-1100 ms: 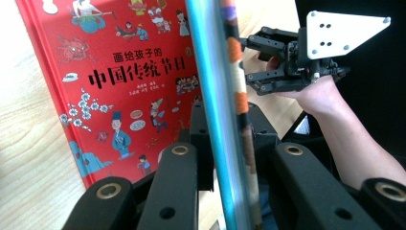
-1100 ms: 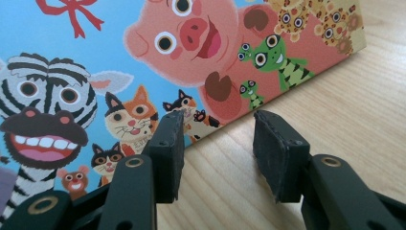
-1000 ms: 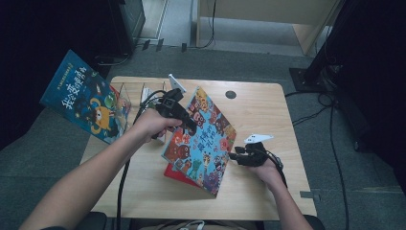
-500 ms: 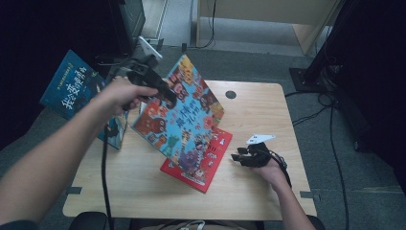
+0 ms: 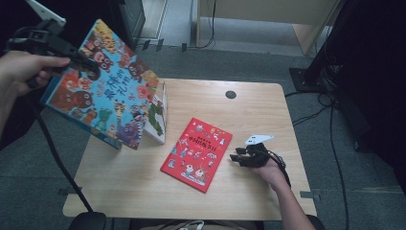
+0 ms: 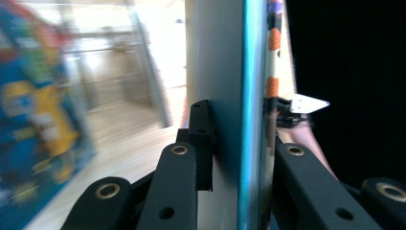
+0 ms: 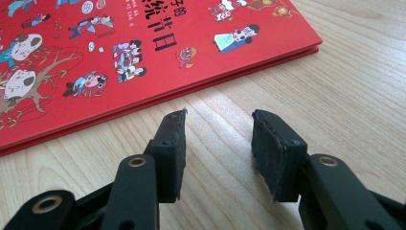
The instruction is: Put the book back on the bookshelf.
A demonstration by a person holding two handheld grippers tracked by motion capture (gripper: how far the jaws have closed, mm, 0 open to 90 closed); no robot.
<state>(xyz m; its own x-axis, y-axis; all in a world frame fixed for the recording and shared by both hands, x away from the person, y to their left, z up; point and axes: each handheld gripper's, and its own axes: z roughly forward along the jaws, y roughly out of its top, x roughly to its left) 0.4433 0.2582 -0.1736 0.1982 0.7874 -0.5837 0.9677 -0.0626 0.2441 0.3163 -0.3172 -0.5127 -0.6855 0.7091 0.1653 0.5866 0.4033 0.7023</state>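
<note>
**Inspector:** Left gripper point(image 5: 79, 60)?

**Assistant:** Raised off the counter's point(image 5: 268, 103) left side, jaws clamped on the edge of the colourful picture book point(image 5: 107, 103). The left gripper view shows the book point(image 6: 225, 96) edge-on between them, one jaw against each cover. That edge grip, I judge, lets it hang tilted, clear of the things below.

**Inspector:** Right gripper point(image 5: 239, 157)?

**Assistant:** Low on the counter, just beside the red book's point(image 5: 198, 152) right edge, holding nothing. Its jaws stand partly open over bare wood point(image 7: 364, 81), the red book point(image 7: 119, 52) flat ahead of them.

**Inspector:** Edges, room?

**Assistant:** Another book point(image 5: 158, 115) stands upright near the left edge, just beside the lifted one; whether they touch I cannot tell. A blurred blue cover point(image 6: 33, 124) shows beyond the left jaws, possibly a further book. The right and near parts of the counter are open.
</note>
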